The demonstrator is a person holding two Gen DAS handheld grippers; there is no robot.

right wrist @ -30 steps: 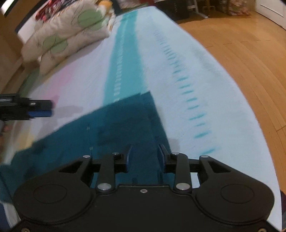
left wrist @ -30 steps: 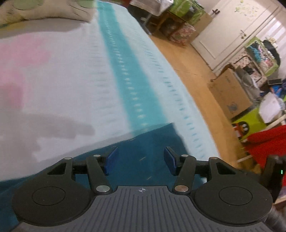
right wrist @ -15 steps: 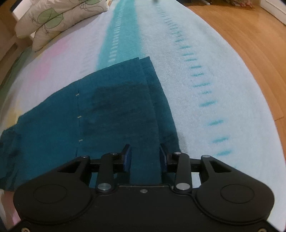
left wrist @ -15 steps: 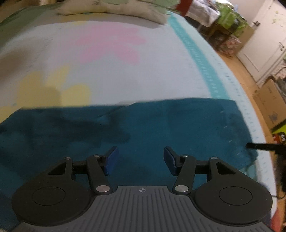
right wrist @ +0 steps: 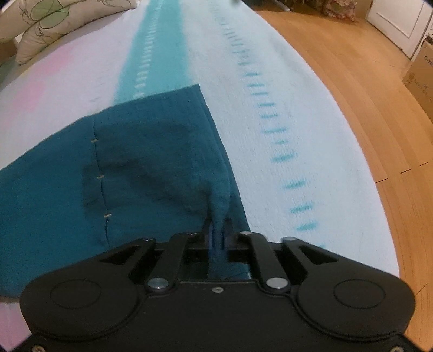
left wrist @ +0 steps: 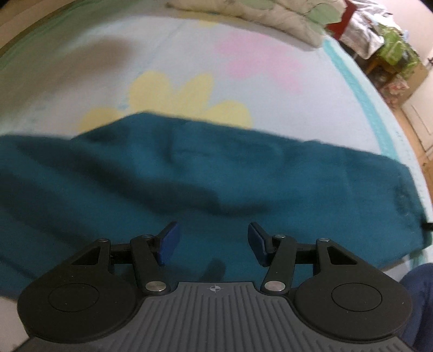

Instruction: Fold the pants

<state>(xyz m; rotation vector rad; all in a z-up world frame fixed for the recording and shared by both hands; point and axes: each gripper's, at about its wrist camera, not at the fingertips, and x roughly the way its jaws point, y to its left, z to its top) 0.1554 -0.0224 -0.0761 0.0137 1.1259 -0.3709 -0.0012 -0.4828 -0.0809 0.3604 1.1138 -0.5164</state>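
Left wrist view: teal pants [left wrist: 216, 176] lie across the bedspread [left wrist: 108, 67], long axis running left to right across mid frame, one end reaching the right edge near the bed's side. Left gripper [left wrist: 213, 241] hovers over the fabric at lower center, fingers spread wide, nothing between them. Right wrist view: right gripper [right wrist: 217, 232] at lower center is pressed together, pinching a raised ridge of the pants' edge; cloth spreads toward the left of frame. Pillow [right wrist: 54, 21] in the upper left.
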